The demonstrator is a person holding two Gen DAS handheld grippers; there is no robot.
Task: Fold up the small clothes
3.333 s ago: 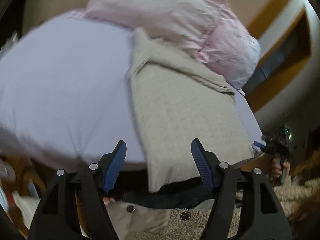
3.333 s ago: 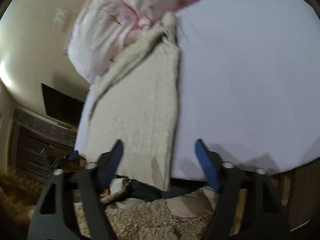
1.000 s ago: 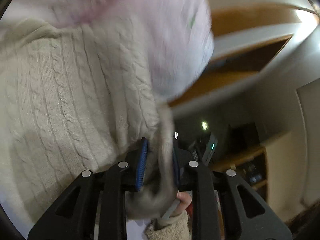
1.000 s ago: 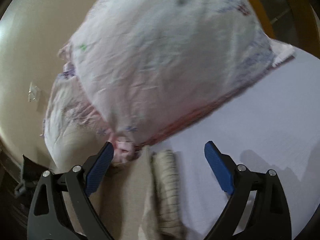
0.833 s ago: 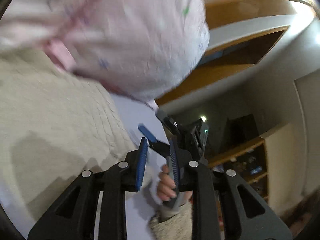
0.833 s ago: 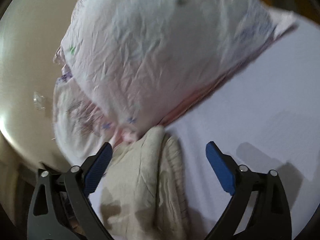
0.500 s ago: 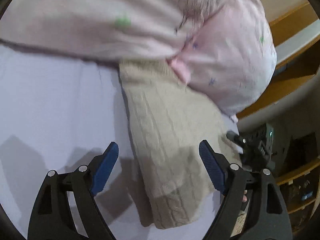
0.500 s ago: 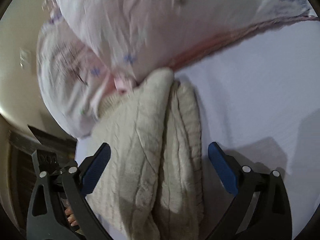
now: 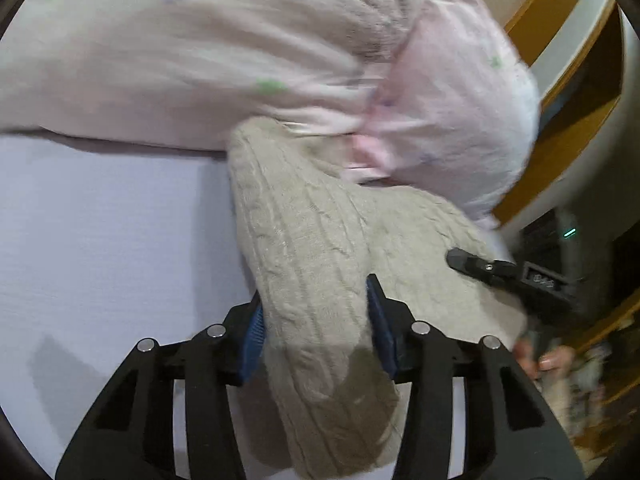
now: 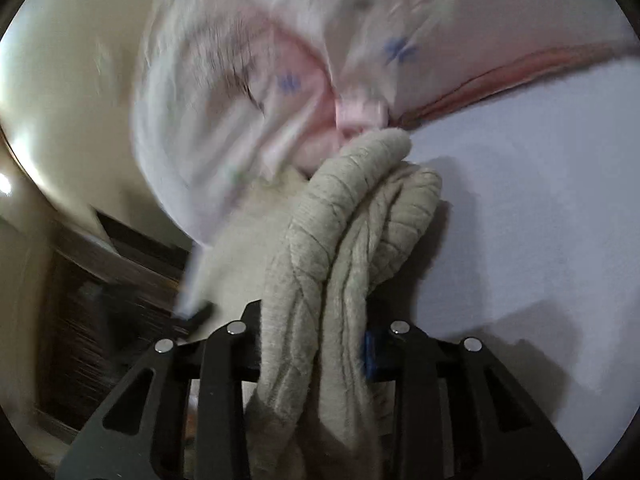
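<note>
On the sheet (image 9: 100,240), against the pillows (image 9: 248,60), I see the sweater (image 9: 312,248) bunched up. Left gripper (image 9: 316,316) pinches one fold; right gripper (image 10: 312,344) clamps the doubled edge.

Readable text: none that I can make out in either wrist view.
Marking on my right gripper (image 9: 516,274): a small pale mark on its black body, seen from my left wrist, too blurred and small to read.
Pillow (image 10: 288,80): printed blue and green flower shapes only, no letters.
</note>
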